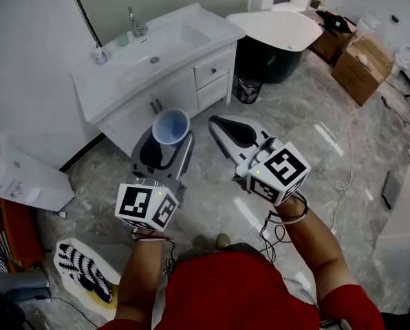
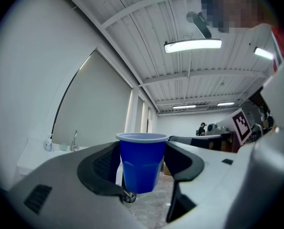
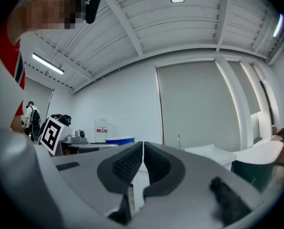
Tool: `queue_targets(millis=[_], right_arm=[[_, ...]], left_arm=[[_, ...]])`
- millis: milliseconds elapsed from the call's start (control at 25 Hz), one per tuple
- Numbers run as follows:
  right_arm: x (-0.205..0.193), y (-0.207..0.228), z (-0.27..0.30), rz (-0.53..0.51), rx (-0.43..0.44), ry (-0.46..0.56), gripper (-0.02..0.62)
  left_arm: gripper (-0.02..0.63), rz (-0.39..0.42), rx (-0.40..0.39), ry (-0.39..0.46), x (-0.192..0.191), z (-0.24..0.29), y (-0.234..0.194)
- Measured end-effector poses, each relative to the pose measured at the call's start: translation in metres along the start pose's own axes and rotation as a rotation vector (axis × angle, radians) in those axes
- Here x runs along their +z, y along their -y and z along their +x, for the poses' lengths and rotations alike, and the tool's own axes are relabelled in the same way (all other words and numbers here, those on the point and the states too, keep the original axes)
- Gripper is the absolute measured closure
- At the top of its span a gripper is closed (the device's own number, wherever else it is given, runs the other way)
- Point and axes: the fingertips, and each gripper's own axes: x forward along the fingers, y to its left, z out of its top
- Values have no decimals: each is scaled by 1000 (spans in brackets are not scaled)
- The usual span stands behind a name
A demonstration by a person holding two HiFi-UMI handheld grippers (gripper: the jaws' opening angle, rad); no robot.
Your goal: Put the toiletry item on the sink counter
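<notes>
A blue plastic cup (image 1: 170, 127) stands upright between the jaws of my left gripper (image 1: 165, 146), which is shut on it. The left gripper view shows the cup (image 2: 141, 161) squeezed between the dark pads, with my left gripper (image 2: 142, 168) held level. My right gripper (image 1: 227, 130) hangs beside it to the right, shut and empty; in the right gripper view its pads meet at my right gripper (image 3: 143, 163). The white sink counter (image 1: 191, 29) with its basin and faucet (image 1: 135, 23) lies ahead, beyond both grippers. The cup's rim (image 3: 119, 140) shows at the left of the right gripper view.
Small items stand by the faucet on the counter's left end (image 1: 100, 55). A white bathtub (image 1: 277, 26) and a black bin (image 1: 247, 88) sit right of the cabinet. Cardboard boxes (image 1: 360, 64) are at the far right. A striped slipper (image 1: 82, 270) and paper (image 1: 26, 177) lie on the marble floor.
</notes>
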Motion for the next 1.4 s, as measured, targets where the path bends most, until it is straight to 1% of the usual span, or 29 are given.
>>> queue_targets(millis=[240,400,680,920,1160,1400], right_arm=[[5,18,-2,-16,21,11,565],[3,27,3,-17,26,11,565],[-5,54,30,-28,25,-3,565],[-6,93,69,-35,11,2,565],[-10,135,131,-25,-3,-5,565],[-16,168,186,-25,-20,-19,565]], left_arm=[[314,0,26,6,0,16,2],[314,0,32,-2,-6,25,-2],[314,-9,36,12,-10,57,-29],[314,-11,21,25,-12,99,-65],[315,-1,8,17,-11,149,-121],[314,12,-7,22,-7,188,-176]])
